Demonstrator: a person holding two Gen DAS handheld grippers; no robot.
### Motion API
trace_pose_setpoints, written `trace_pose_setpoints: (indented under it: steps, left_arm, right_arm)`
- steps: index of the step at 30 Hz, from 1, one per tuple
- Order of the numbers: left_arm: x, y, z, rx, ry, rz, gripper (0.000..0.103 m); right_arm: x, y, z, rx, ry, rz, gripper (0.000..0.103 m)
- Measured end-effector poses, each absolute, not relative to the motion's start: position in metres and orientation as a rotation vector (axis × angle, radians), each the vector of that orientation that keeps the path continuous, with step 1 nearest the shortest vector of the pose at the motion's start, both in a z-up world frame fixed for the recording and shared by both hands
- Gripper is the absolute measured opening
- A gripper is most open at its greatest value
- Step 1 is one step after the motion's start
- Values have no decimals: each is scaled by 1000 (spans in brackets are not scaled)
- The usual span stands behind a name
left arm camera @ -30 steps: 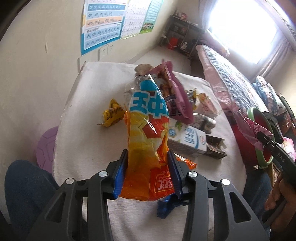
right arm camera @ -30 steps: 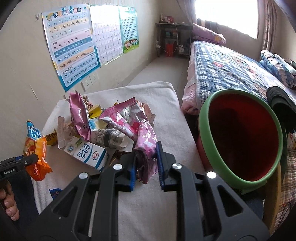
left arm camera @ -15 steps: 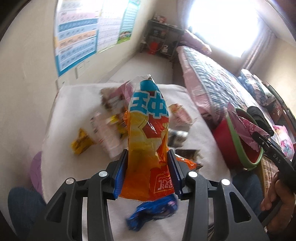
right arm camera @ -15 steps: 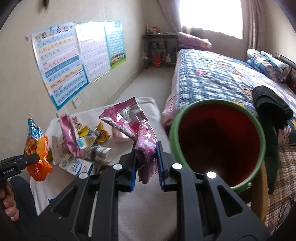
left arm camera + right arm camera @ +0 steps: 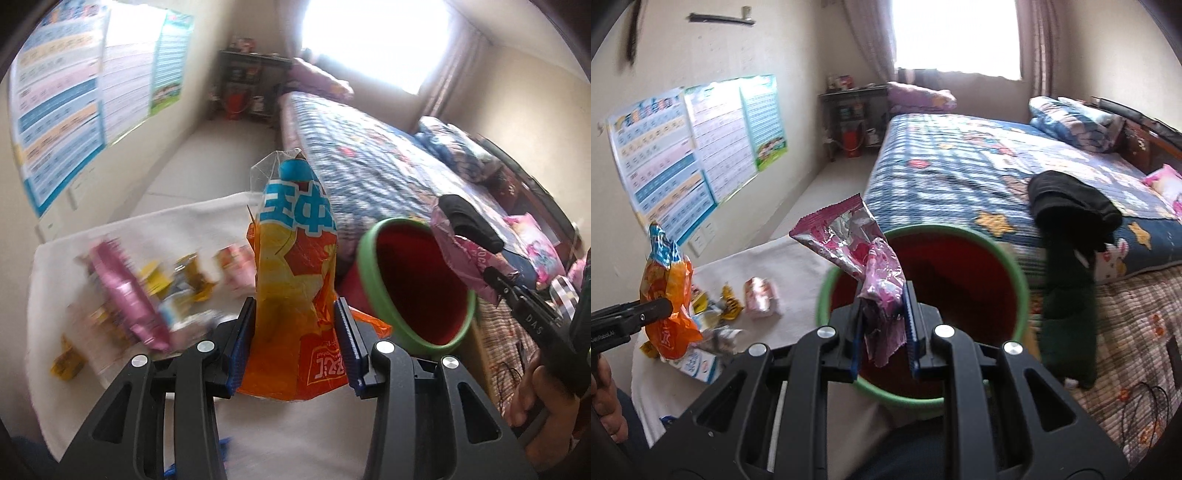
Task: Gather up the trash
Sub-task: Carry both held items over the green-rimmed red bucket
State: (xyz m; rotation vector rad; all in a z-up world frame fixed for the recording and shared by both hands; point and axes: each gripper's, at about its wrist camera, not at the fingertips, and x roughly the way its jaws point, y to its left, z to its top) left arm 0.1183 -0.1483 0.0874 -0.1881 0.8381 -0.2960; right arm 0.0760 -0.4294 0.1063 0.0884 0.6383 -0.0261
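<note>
1. Trash is in both grippers now. The right gripper [image 5: 882,332] is clenched on a pink wrapper [image 5: 864,266]. The wrapper hangs right over the mouth of the red bin [image 5: 960,280].

2. The left gripper [image 5: 295,343] is clenched on an orange and blue snack bag [image 5: 295,280]. The bag sticks up tall between the blue pads. It is beside the bin, off to its left, not over it.

3. I think the step now is to drop both things in the bin. To do it well, the pink wrapper should go first, since it is already over the hole. Let go only when the whole wrapper is inside the green rim [image 5: 923,400], so it does not catch on the edge.

4. The snack bag is long and light. I think it should be moved over the middle of the bin and tipped down before the gripper lets go, or it may slide off the rim.

5. The bin looks deep and dark red inside. I cannot see any trash in it. The bottom is too dark to tell.

6. More trash lies on the white worktop [image 5: 177,229]: a pink bag [image 5: 125,295], yellow wrappers [image 5: 729,302] and a small milk carton [image 5: 696,363]. It is blurry.

7. Far back is a bed [image 5: 979,166] with a black cloth [image 5: 1067,199] on it.
</note>
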Motion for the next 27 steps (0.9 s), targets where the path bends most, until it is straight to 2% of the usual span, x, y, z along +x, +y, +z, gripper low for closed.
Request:
trace_pose_setpoints:
  steps: [16,27]
  left_arm:
    - [160,-265,110,-89,840,-483,40]
    - [182,-288,94,-62,886,-477,40]
  right_arm:
    - [85,-491,100,158,649,-106,19]
    - [108,-497,87,184,666,-70,19]
